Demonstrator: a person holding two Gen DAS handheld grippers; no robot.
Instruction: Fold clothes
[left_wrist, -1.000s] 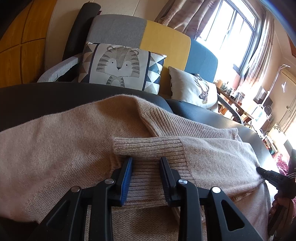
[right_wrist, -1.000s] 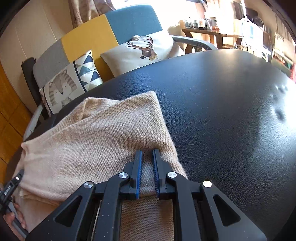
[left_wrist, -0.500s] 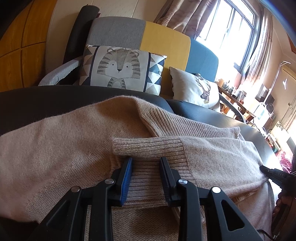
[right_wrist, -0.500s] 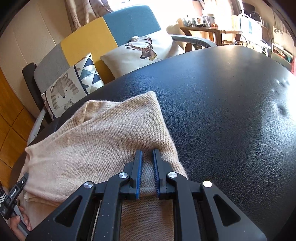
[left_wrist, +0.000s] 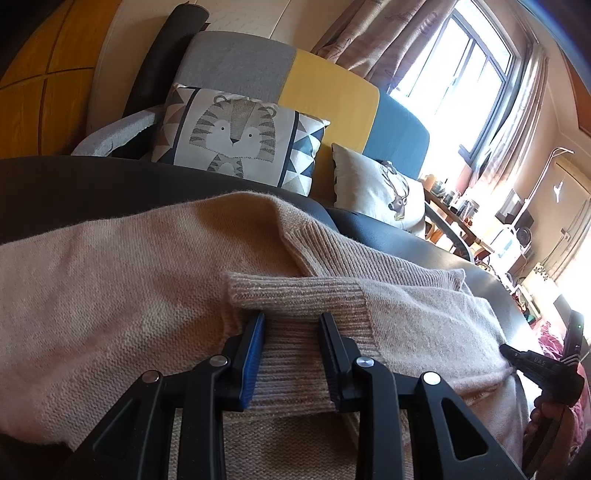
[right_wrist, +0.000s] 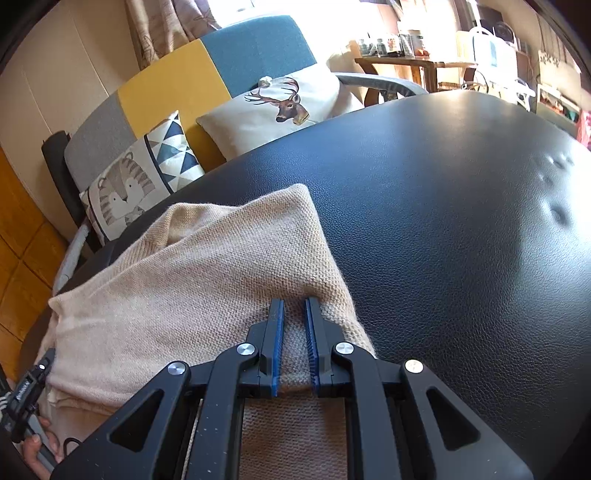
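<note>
sweater (left_wrist: 110, 295) lies part-folded on the black bench (right_wrist: 443, 221) | left gripper (left_wrist: 291, 354) fingers pinch the ribbed hem, fairly wide | right gripper (right_wrist: 293, 343) fingers narrow, clamped on the other fold edge | nothing's shifted in the last second, guessing the fold's paused pre-lift

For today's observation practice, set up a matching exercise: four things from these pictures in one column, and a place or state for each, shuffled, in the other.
Things:
1. beige sweater
2. tiger cushion
3. deer cushion
4. ribbed hem

Places or states:
A. between the left tool's fingers
B. against the sofa's blue panel
C. lying on the black table
D. against the sofa's grey panel

Pairs: 1-C, 2-D, 3-B, 4-A
</note>
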